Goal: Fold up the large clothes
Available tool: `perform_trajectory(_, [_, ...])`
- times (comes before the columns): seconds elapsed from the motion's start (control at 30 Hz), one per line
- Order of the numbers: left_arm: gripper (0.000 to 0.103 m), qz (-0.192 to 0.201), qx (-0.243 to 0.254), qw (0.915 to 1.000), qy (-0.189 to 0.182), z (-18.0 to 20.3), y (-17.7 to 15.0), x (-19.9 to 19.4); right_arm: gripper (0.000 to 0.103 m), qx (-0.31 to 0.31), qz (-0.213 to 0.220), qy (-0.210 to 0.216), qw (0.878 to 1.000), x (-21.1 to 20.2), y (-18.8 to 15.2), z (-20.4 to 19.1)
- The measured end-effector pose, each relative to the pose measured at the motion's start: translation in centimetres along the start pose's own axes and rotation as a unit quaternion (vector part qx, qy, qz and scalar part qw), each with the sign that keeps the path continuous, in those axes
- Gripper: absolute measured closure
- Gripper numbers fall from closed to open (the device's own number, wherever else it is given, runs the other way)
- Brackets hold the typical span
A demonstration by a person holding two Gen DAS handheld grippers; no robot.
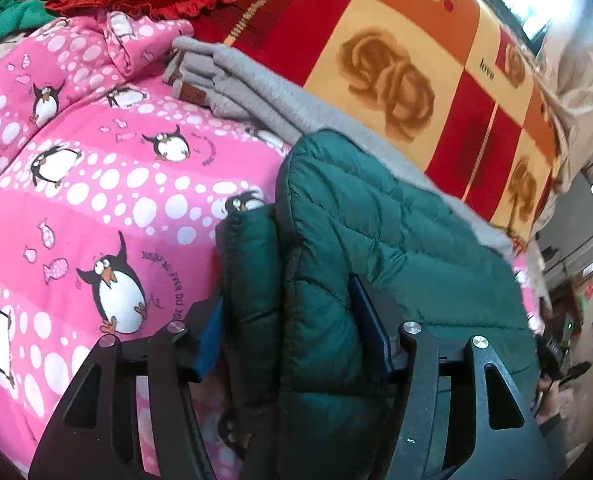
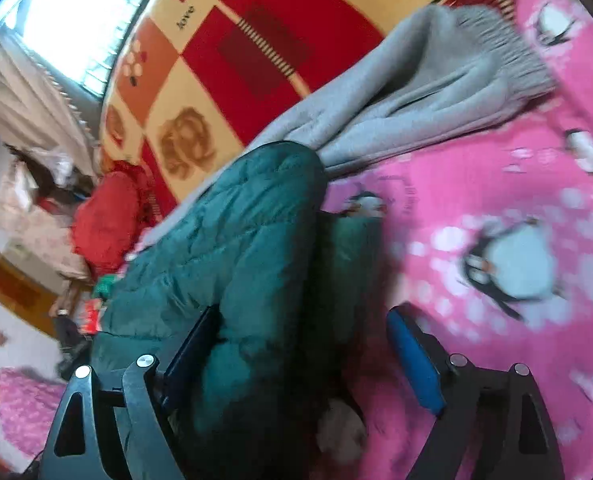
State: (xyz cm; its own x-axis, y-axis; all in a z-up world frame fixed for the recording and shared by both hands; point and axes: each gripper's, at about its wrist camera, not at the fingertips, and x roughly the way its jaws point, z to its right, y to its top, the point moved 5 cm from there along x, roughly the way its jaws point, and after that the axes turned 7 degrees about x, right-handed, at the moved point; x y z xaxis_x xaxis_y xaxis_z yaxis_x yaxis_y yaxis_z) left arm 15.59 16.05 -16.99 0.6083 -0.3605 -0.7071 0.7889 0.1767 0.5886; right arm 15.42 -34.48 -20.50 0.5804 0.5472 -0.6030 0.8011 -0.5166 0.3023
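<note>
A green quilted jacket (image 1: 376,240) lies bunched on the pink penguin quilt (image 1: 76,200), a grey sweater (image 1: 248,92) just behind it; the left tongs (image 1: 292,332) clench a jacket fold; the right tongs (image 2: 304,356) stand parted around the jacket's edge.

The quilted green puffer jacket (image 1: 376,220) is smooth with a slight sheen. The grey sweatshirt (image 1: 256,88) looks matt and fleecy, its cuff ribbed. The pink penguin-print quilt (image 1: 96,184) is soft matt cloth. Both grippers' frames are matt black with shiny metal bolts.
</note>
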Motion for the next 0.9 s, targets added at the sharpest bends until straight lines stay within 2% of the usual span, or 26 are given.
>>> perform_trajectory(0.07, [0.042,-0.010,0.005,0.9999,0.002,0.0,-0.1,0.8,0.018,-0.009,-0.006,0.022,1.000,1.0,0.0,-0.5])
perform_trajectory(0.1, [0.042,-0.015,0.005,0.9999,-0.001,-0.1,-0.2,1.1,0.038,-0.024,-0.008,0.033,0.999,1.3,0.0,-1.1])
perform_trajectory(0.13, [0.048,-0.018,0.005,0.9998,-0.008,-0.1,-0.2,1.3,0.049,-0.028,-0.011,0.048,0.998,1.3,-0.1,-1.7])
perform_trajectory(0.17, [0.054,-0.017,0.010,0.9997,-0.014,0.0,-0.2,1.4,0.055,-0.033,-0.005,0.048,0.998,1.0,-0.2,-2.1])
perform_trajectory(0.2, [0.063,-0.013,0.020,0.9995,-0.020,0.2,-0.3,1.3,0.065,-0.045,0.002,0.042,0.998,0.6,-0.2,-2.8])
perform_trajectory(0.23, [0.070,-0.009,0.028,0.9993,-0.022,0.5,-0.4,1.0,0.071,-0.064,0.014,0.031,0.997,-0.1,-0.3,-3.7])
perform_trajectory(0.33, [0.079,0.020,0.027,0.9990,-0.030,0.8,-0.3,-0.8,0.077,-0.132,0.070,0.010,0.989,-3.5,-1.1,-7.7])
perform_trajectory(0.4, [0.080,0.047,0.019,0.9978,-0.043,1.2,0.0,-3.0,0.078,-0.179,0.105,-0.002,0.978,-5.8,-2.1,-10.8])
perform_trajectory(0.5, [0.081,0.077,0.032,0.9949,-0.057,2.7,0.2,-6.5,0.078,-0.246,0.148,-0.018,0.958,-9.2,-4.2,-14.8])
perform_trajectory(0.6, [0.081,0.098,0.041,0.9919,-0.069,4.0,0.1,-9.6,0.078,-0.254,0.176,-0.001,0.951,-12.5,-5.4,-16.0])
perform_trajectory(0.67, [0.081,0.102,0.039,0.9911,-0.076,4.4,0.1,-10.6,0.078,-0.239,0.174,0.011,0.955,-13.1,-5.5,-15.3])
perform_trajectory(0.73, [0.080,0.089,0.041,0.9927,-0.070,4.5,-0.1,-9.8,0.074,-0.204,0.150,0.010,0.967,-12.1,-4.8,-13.0])
perform_trajectory(0.77, [0.079,0.076,0.043,0.9939,-0.068,4.5,-0.3,-8.9,0.071,-0.185,0.141,-0.006,0.972,-11.3,-4.4,-11.8])
perform_trajectory(0.8, [0.077,0.047,0.043,0.9958,-0.065,4.4,-0.7,-6.7,0.063,-0.149,0.119,-0.035,0.981,-9.6,-3.6,-9.6])
perform_trajectory(0.87, [0.071,-0.005,0.040,0.9984,-0.041,3.4,-1.5,-2.6,0.061,-0.097,0.084,-0.082,0.988,-7.2,-2.6,-6.8])
perform_trajectory(0.9, [0.064,-0.007,0.030,0.9988,-0.037,2.8,-1.6,-1.8,0.060,-0.061,0.070,-0.108,0.990,-6.4,-2.2,-5.4])
